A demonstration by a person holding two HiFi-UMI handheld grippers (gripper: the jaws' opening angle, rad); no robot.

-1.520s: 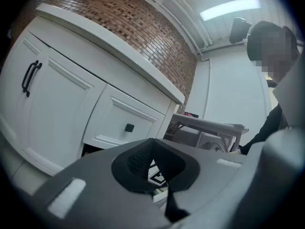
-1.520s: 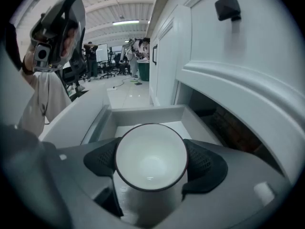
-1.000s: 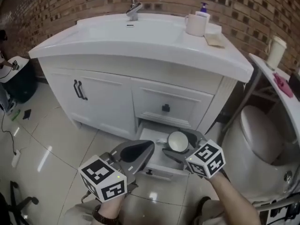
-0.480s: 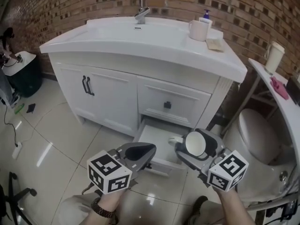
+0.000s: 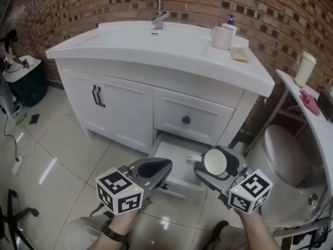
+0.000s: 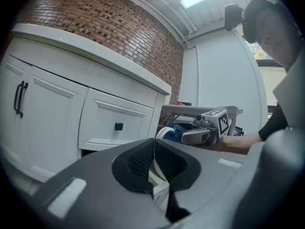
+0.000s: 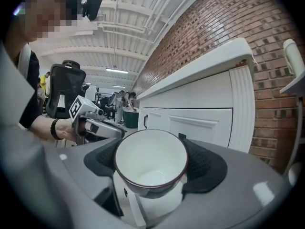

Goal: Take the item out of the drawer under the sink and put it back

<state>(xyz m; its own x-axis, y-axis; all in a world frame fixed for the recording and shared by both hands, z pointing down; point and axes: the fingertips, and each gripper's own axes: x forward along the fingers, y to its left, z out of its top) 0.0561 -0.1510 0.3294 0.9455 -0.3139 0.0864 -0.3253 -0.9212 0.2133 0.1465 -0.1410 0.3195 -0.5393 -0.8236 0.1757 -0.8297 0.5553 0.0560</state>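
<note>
Cup (image 5: 214, 161) is gripped by the right gripper (image 5: 218, 169), jaws wide around it, at lower centre of the head view; open drawer (image 5: 169, 154) lies just left, underneath; left gripper (image 5: 159, 166) is closed, empty.

White worktop (image 5: 171, 55) with tap (image 5: 156, 9) at the back, mug (image 5: 221, 37) and pump bottle (image 5: 229, 21) at right rear, tan pad (image 5: 240, 54) just beside. Below, bottom drawer (image 5: 173, 154) pulled open over tiled floor (image 5: 57, 150).
</note>
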